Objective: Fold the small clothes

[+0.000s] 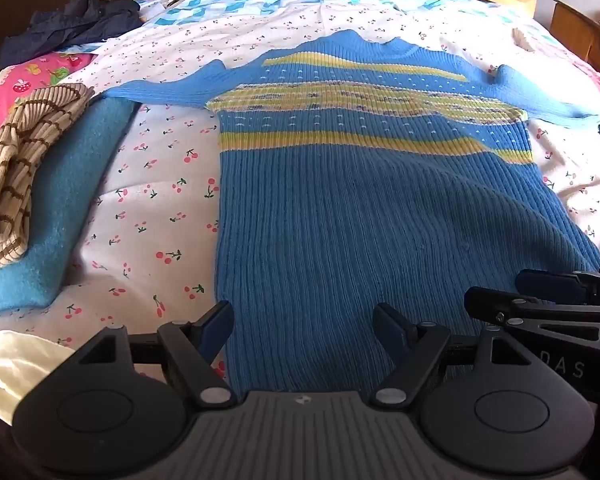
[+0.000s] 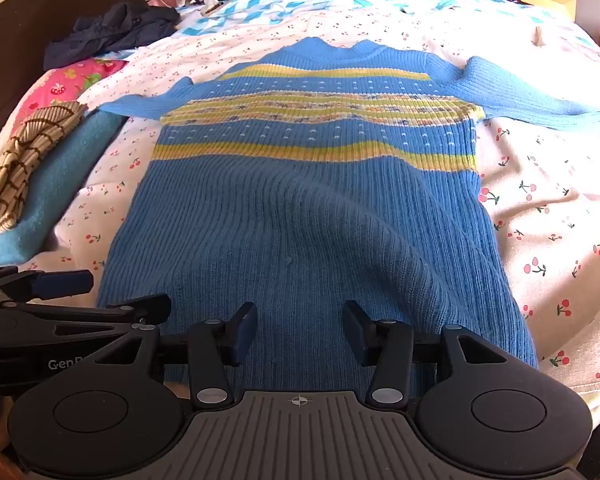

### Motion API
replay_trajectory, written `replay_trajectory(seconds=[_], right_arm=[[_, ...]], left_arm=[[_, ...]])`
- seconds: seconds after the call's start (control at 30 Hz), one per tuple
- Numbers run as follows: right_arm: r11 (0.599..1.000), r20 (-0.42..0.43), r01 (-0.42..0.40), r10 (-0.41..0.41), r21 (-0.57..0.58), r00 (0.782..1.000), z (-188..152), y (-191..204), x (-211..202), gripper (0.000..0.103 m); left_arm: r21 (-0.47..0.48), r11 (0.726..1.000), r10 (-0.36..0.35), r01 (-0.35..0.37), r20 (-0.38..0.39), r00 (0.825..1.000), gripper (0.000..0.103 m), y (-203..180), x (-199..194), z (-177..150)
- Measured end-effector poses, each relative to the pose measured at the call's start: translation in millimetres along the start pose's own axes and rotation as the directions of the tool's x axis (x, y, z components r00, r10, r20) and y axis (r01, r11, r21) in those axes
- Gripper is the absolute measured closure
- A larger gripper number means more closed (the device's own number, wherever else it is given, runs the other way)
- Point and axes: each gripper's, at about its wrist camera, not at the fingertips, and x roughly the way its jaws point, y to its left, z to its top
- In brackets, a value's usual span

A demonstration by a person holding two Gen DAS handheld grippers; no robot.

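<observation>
Left wrist: sweater (image 1: 380, 208) hem between parted tongs (image 1: 304, 330).

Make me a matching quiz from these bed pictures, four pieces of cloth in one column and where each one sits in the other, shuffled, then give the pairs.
Things:
1. blue striped sweater
2. beige brown-lined knit
3. plain teal cloth
4. dark garment

Places:
A. bunched by the headboard, far left
B. spread flat mid-bed, sleeves out
C. piled on the teal cloth
D. left of the sweater, under the beige knit

Pairs: 1-B, 2-C, 3-D, 4-A
</observation>
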Motion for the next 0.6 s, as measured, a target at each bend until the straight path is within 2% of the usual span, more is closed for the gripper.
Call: replay_trajectory(seconds=[0.6], right_arm=[[1.000,-0.011,0.003,-0.003,-0.001,1.000,-1.8,-0.2,2.7,0.056]], left_arm=[[-0.012,1.000,-0.014,0.014,-0.032,0.999,0.022,-0.6,7.7,-4.3]])
